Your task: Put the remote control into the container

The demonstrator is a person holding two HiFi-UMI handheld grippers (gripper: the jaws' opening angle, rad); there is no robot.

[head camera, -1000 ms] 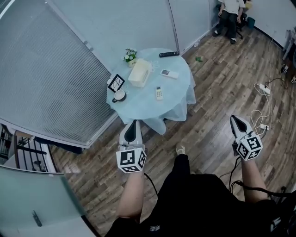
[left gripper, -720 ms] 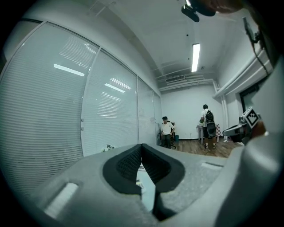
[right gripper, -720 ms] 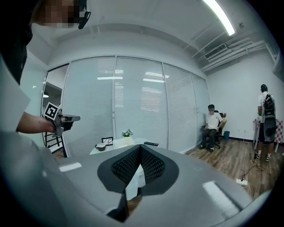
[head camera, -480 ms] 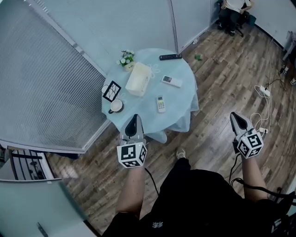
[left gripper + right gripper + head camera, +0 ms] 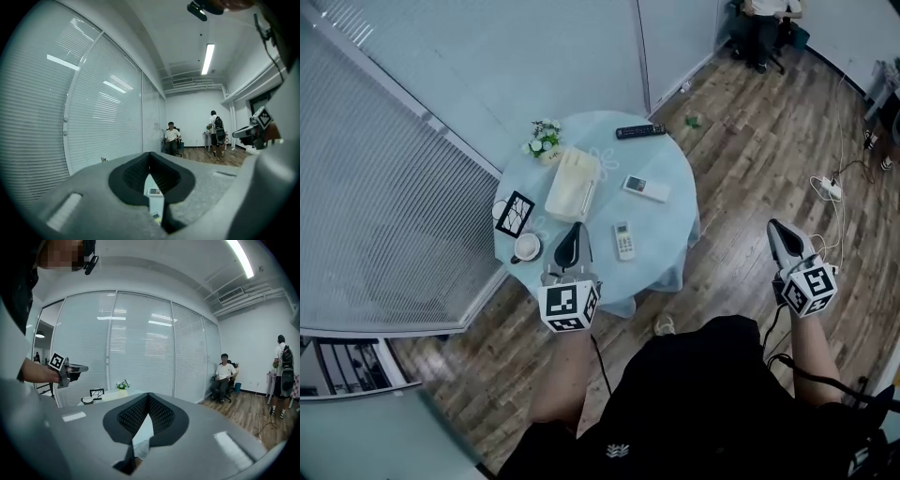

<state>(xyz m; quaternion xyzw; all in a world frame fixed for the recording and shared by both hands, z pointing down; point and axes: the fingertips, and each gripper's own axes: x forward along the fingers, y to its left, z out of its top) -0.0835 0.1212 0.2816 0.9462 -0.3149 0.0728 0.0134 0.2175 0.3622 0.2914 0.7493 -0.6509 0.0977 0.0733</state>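
Observation:
A round table (image 5: 670,230) under a pale blue cloth carries three remotes: a black one (image 5: 639,131) at the far edge, a white one (image 5: 646,188) right of centre and a small white one (image 5: 623,241) nearer me. A cream oblong container (image 5: 573,184) lies left of centre. My left gripper (image 5: 574,228) is shut and empty, with its tip over the table's near edge, left of the small remote. My right gripper (image 5: 775,227) is shut and empty over the wooden floor to the table's right. In the left gripper view the shut gripper (image 5: 150,154) points at the white remote (image 5: 153,191).
A small flower pot (image 5: 545,139), a black picture frame (image 5: 515,214) and a cup (image 5: 526,247) stand along the table's left side. Glass walls with blinds run behind it. Cables and a power strip (image 5: 831,187) lie on the floor at right. One person sits (image 5: 225,376) and another stands (image 5: 280,376) at the room's far end.
The table has come closer and lower in the head view. My left gripper's tip now lies over the table's near edge instead of the floor. Both grippers stay shut.

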